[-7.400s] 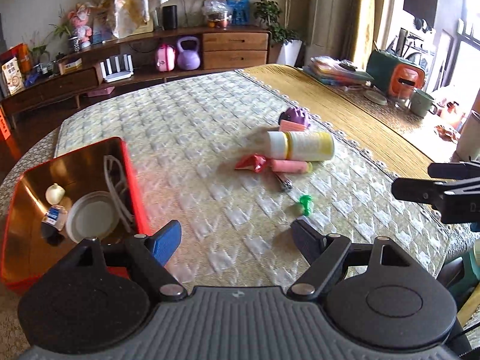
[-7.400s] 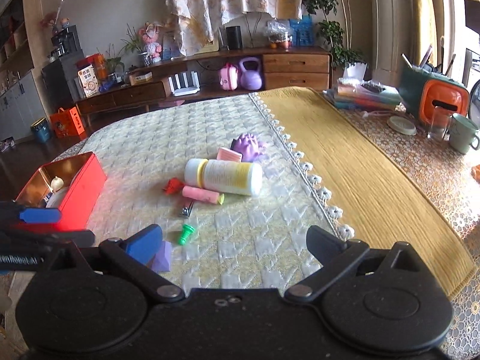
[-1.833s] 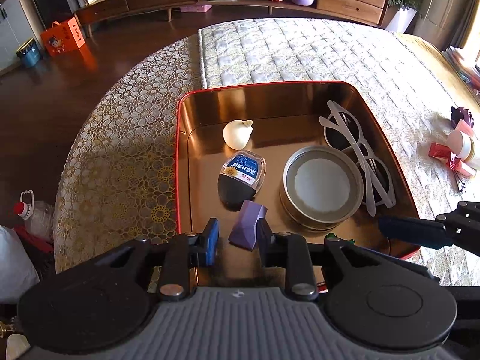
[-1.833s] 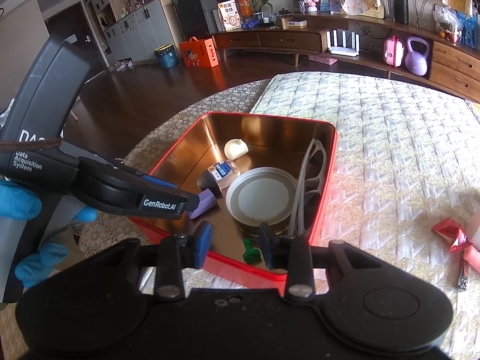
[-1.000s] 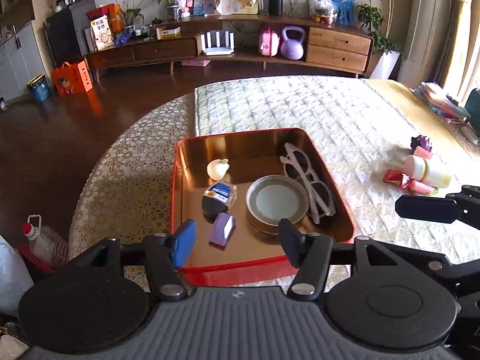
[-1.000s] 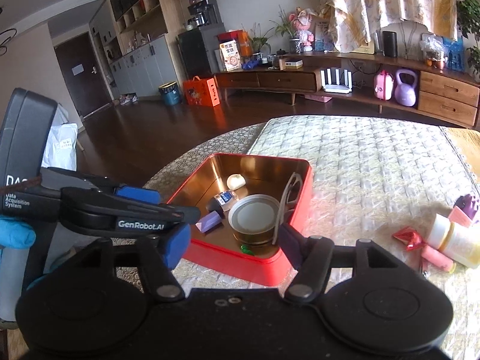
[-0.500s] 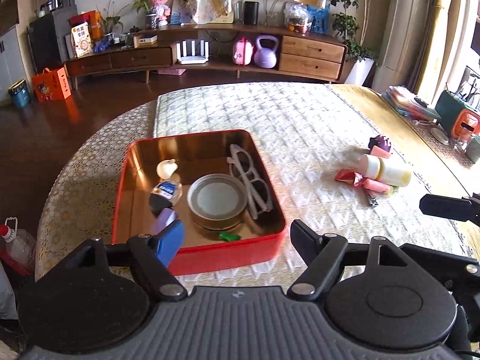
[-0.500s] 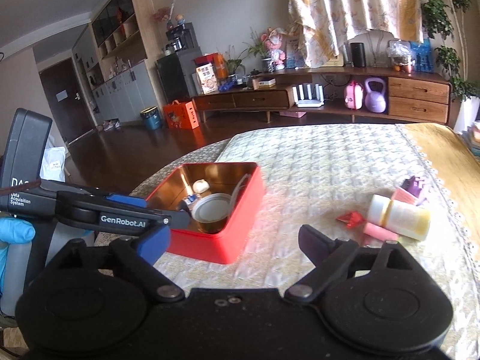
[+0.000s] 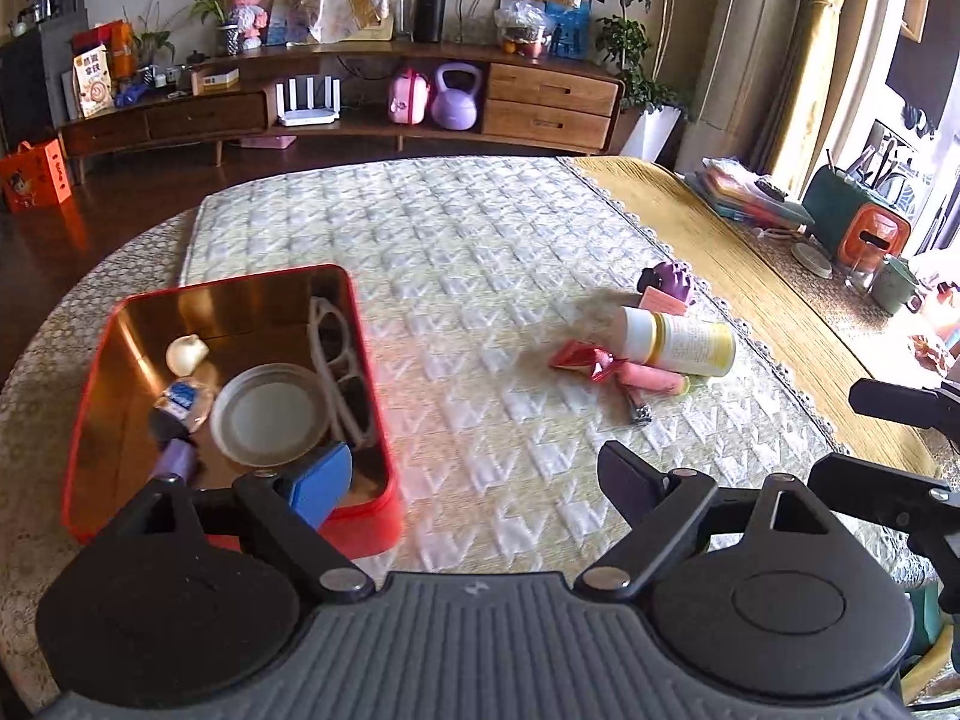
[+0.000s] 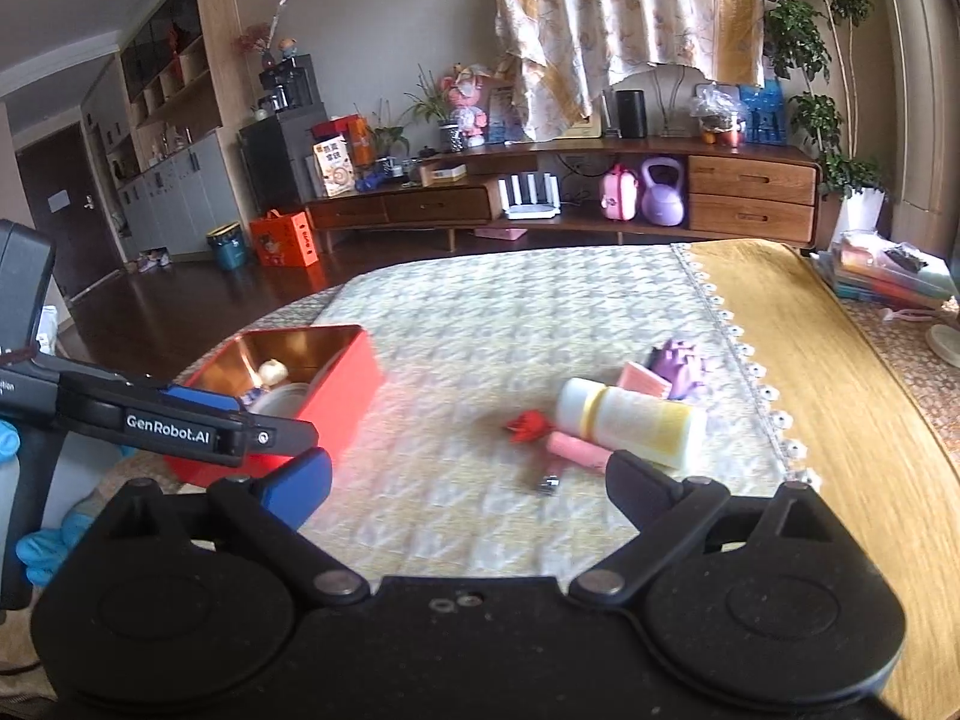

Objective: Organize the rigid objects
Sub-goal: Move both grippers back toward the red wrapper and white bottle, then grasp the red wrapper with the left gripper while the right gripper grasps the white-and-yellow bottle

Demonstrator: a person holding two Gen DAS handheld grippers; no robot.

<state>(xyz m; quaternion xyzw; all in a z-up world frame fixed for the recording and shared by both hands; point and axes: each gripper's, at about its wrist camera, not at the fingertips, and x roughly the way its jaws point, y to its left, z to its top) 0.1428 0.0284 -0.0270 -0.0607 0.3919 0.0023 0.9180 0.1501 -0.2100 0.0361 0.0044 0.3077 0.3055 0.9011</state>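
Left wrist view: my left gripper (image 9: 471, 480) is spread wide and its jaws are opening, with nothing between them but quilted cloth. Its blue pad hangs over the near right corner of the red tin (image 9: 366, 516), without clear contact. In the tin lie a round lid (image 9: 270, 414), white glasses (image 9: 336, 372), a small bottle (image 9: 180, 405), a white knob (image 9: 186, 354) and a purple block (image 9: 177, 459), the block partly hidden by my finger. To the right, well apart from the tin, the loose pile sits: a white and yellow bottle (image 9: 675, 339), a pink stick (image 9: 651, 378), a red wrapper (image 9: 579, 357), a pink block (image 9: 663, 300), a purple toy (image 9: 675, 276) and a small metal piece (image 9: 636, 411) I cannot identify. Open cloth lies between tin and pile. My right gripper (image 9: 900, 405) pokes in at the right edge, cut off.

Right wrist view: my right gripper (image 10: 471, 480) is splayed, jaws opening, empty. The pile lies just ahead, blurred; the bottle (image 10: 636, 417) is nearest my right finger. The tin (image 10: 336, 402) sits left, partly hidden behind my left gripper (image 10: 180, 426), held by a blue-gloved hand (image 10: 42, 540).
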